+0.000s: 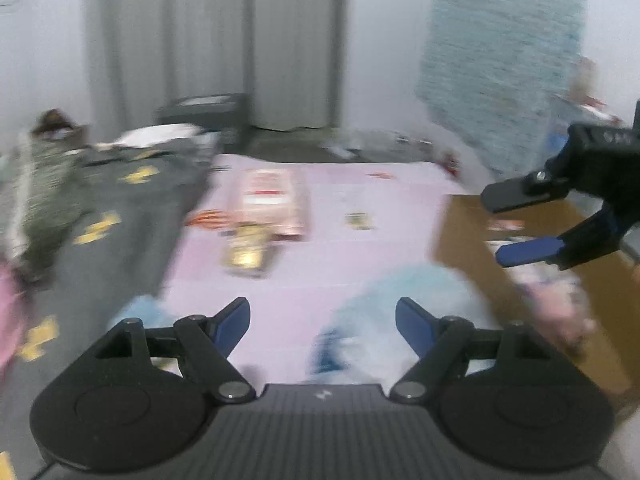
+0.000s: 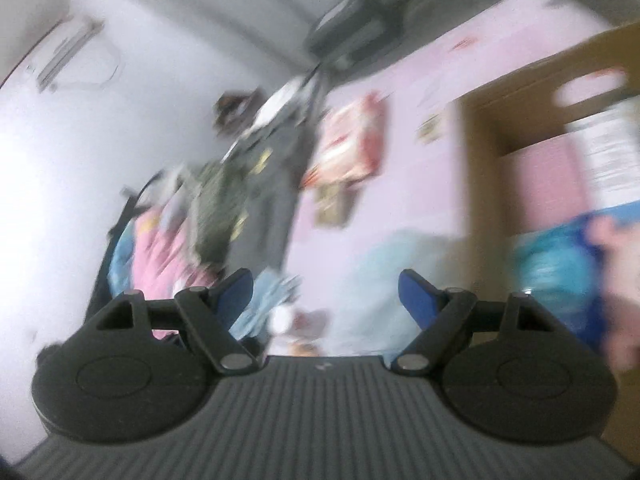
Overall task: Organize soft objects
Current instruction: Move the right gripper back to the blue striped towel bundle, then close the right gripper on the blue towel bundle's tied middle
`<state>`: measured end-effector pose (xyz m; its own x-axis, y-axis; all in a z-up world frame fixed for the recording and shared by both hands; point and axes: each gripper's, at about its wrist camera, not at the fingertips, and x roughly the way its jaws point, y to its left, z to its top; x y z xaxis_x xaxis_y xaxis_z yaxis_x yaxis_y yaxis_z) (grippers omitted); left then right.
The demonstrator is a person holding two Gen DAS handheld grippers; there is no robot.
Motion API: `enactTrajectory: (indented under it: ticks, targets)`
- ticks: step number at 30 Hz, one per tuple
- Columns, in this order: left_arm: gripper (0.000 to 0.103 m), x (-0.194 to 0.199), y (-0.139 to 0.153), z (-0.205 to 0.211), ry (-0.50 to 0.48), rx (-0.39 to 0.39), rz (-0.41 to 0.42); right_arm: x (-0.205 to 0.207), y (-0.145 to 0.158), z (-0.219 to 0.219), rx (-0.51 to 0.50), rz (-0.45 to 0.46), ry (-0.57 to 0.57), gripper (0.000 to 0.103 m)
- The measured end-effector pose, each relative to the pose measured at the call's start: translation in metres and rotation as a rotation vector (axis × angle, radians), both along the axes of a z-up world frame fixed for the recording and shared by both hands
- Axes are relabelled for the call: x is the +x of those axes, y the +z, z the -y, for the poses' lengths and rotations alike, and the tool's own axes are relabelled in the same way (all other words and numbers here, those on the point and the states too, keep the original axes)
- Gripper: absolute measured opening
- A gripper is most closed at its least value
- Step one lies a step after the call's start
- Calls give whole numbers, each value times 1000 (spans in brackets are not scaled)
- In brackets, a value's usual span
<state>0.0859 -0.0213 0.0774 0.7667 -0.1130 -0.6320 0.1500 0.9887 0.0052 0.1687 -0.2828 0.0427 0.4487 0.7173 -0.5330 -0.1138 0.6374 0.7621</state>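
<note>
Spread wide and empty, the left gripper (image 1: pixel 323 320) fills the bottom of the left wrist view. Just beyond its fingertips, at 5 o'clock, a pale blue soft item (image 1: pixel 400 300) lies blurred on the pink bed sheet (image 1: pixel 340 256). At 9 o'clock a dark patterned cloth (image 1: pixel 132 208) is heaped; at 3 o'clock the right gripper (image 1: pixel 516 224) hovers with jaws apart over a cardboard box (image 1: pixel 464 220).

From the right wrist camera, that gripper (image 2: pixel 326 292) also stands spread, pinching nothing. Pale blue fabric (image 2: pixel 384 264) sits past its fingertips; a pile of pink and blue clothes (image 2: pixel 160 256) shows at 9 o'clock, the box (image 2: pixel 500 120) at 2 o'clock. Judging by this, much sorting remains: several soft things lie loose outside the box.
</note>
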Motion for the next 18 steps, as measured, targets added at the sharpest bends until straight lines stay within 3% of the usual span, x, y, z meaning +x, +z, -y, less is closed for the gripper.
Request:
enactTrajectory:
  ticks: [9, 18]
  targets:
    - [80, -9, -26, -104, 244, 83, -1, 58, -20, -157, 29, -175, 208, 80]
    - [80, 10, -75, -141, 263, 156, -83, 115, -77, -271, -16, -335, 275, 80]
